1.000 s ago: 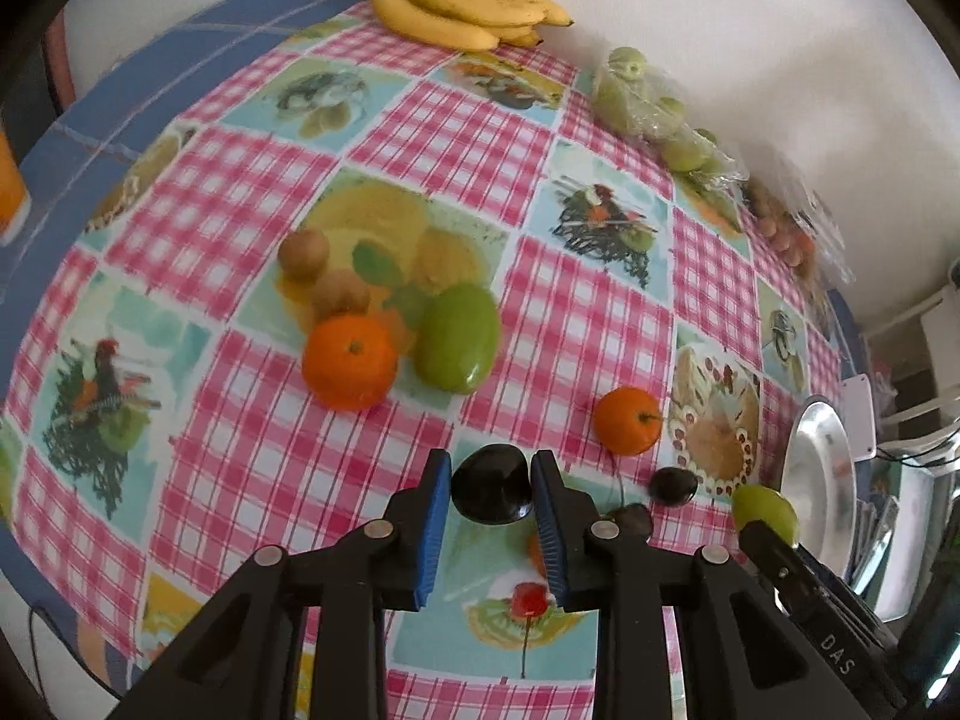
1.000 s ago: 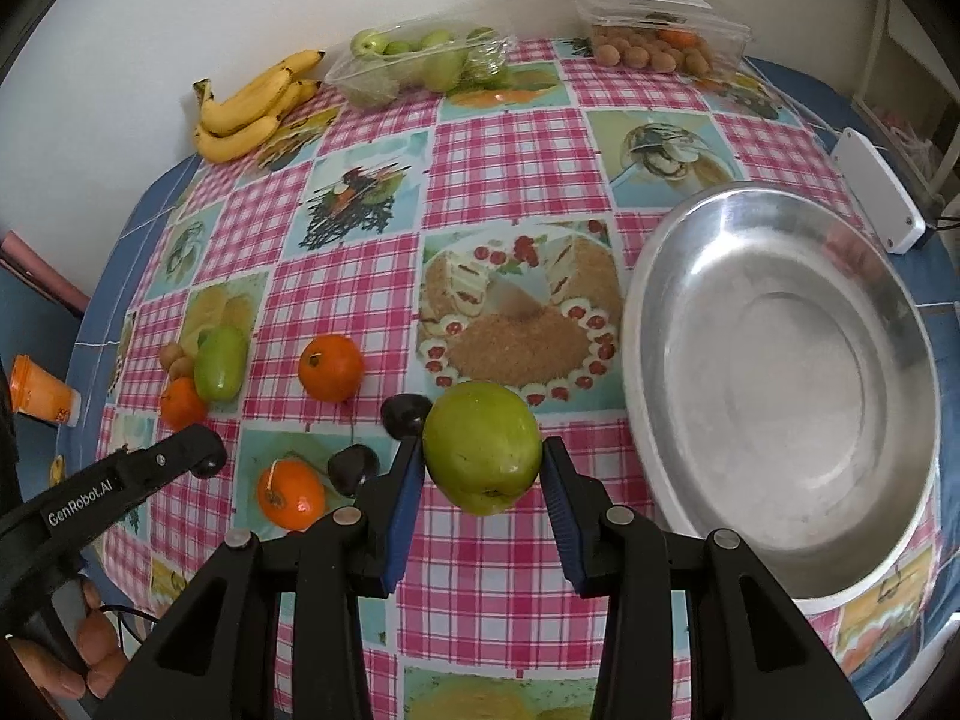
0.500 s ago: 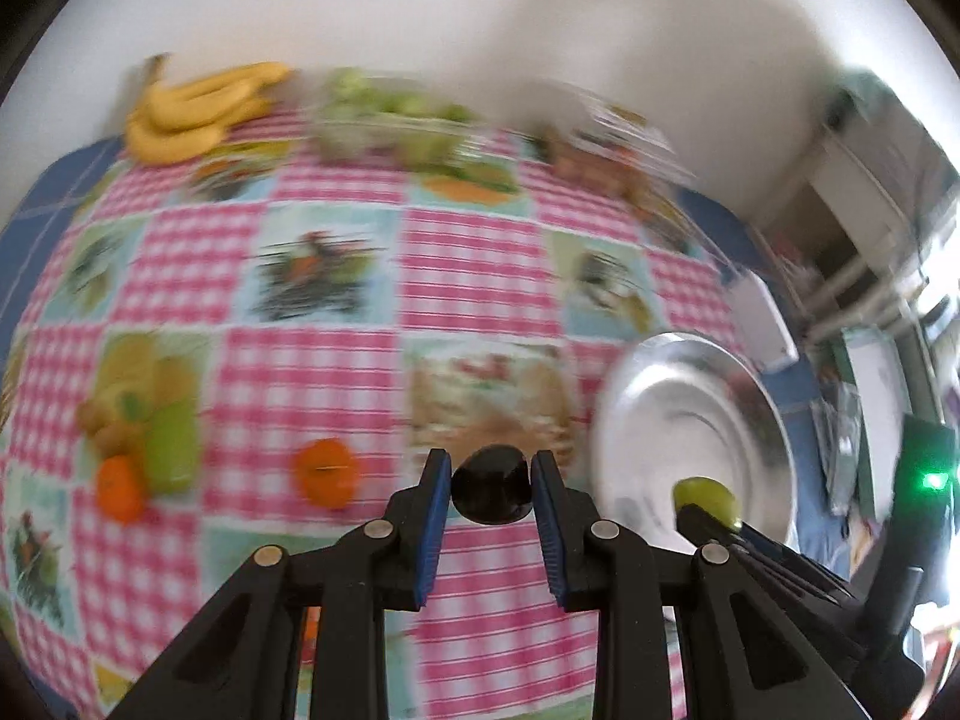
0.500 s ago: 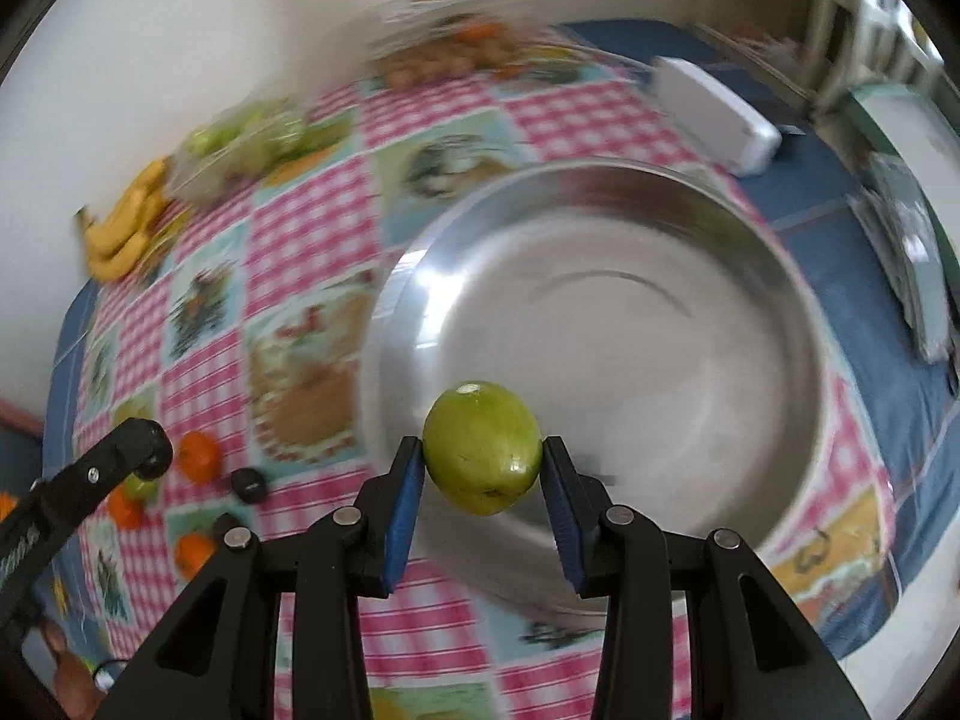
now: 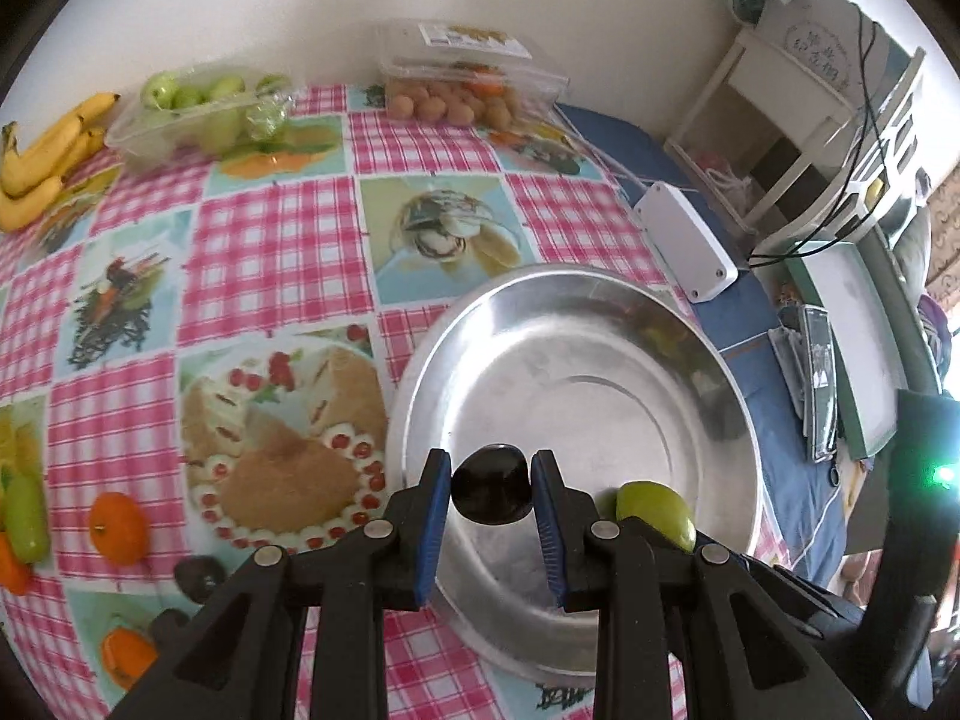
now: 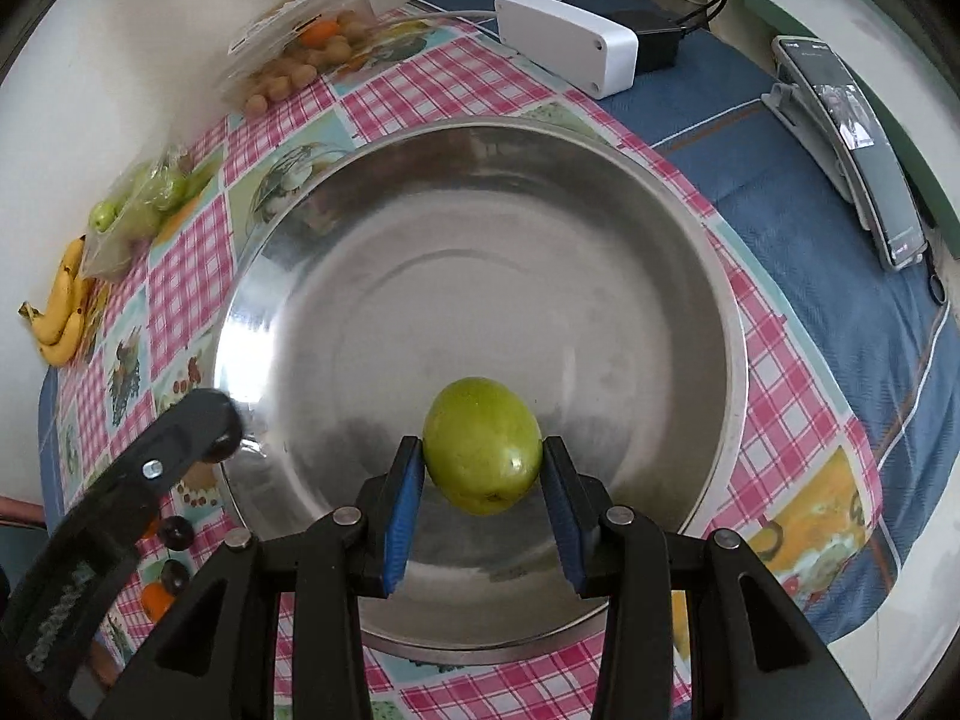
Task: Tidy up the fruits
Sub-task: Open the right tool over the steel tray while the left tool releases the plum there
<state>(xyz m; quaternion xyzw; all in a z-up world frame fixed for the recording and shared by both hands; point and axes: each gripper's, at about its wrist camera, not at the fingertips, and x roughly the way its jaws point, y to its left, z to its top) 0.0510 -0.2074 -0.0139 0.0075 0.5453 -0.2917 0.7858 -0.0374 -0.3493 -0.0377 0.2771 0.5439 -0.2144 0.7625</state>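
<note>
Left gripper [image 5: 492,495] fingers are clamping a dark plum [image 5: 492,493], hanging over the near-left rim of the steel bowl [image 5: 576,360]. Right gripper [image 6: 483,480] fingers are clamping a green fruit [image 6: 482,445] over the bowl's near half; nothing else is lying inside. Left gripper's arm is crossing the bowl's left rim in the right wrist view. On the checked bench [image 5: 270,228], left of the bowl: an orange [image 5: 118,525], another dark plum [image 5: 198,577], a second orange [image 5: 127,654]. Further out by the wall: bananas [image 5: 42,162], a tray of green fruit [image 5: 198,111], a clear box of small brown fruit [image 5: 462,90]. A white box [image 6: 567,42] is sitting just beyond the bowl's far rim.
</note>
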